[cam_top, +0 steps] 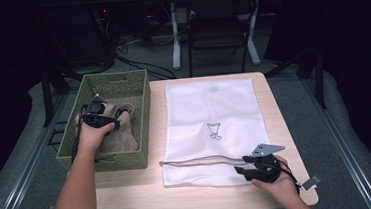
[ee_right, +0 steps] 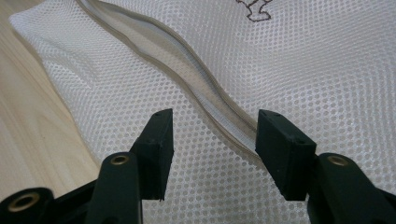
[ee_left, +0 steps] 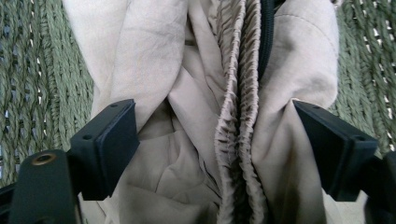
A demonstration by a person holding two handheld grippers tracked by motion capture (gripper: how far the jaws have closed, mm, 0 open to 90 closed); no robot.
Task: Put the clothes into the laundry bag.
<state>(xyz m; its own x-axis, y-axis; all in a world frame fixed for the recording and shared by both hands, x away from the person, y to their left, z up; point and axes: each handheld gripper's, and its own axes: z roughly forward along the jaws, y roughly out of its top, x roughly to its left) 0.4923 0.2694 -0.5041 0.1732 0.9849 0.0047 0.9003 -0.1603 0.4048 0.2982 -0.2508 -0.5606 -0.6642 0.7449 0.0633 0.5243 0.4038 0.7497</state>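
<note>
A beige garment (cam_top: 123, 133) lies crumpled in a green woven basket (cam_top: 116, 78) at the table's left. My left gripper (cam_top: 108, 122) reaches down into the basket. In the left gripper view its jaws stand wide around a gathered fold of the beige garment (ee_left: 154, 56), so the left gripper (ee_left: 215, 121) is open. A white mesh laundry bag (cam_top: 209, 107) lies flat on the table, its zipper (cam_top: 198, 160) partly undone near the front. My right gripper (cam_top: 239, 168) hovers at the bag's front right edge. In the right gripper view the right gripper (ee_right: 215, 135) is open astride the zipper (ee_right: 205, 93).
The wooden table (cam_top: 181, 200) has bare wood along its front edge. The basket's green weave (ee_left: 37, 70) flanks the garment on both sides. A dark chair (cam_top: 217, 26) and floor cables sit beyond the table. A small white tag (cam_top: 311, 182) lies at the front right corner.
</note>
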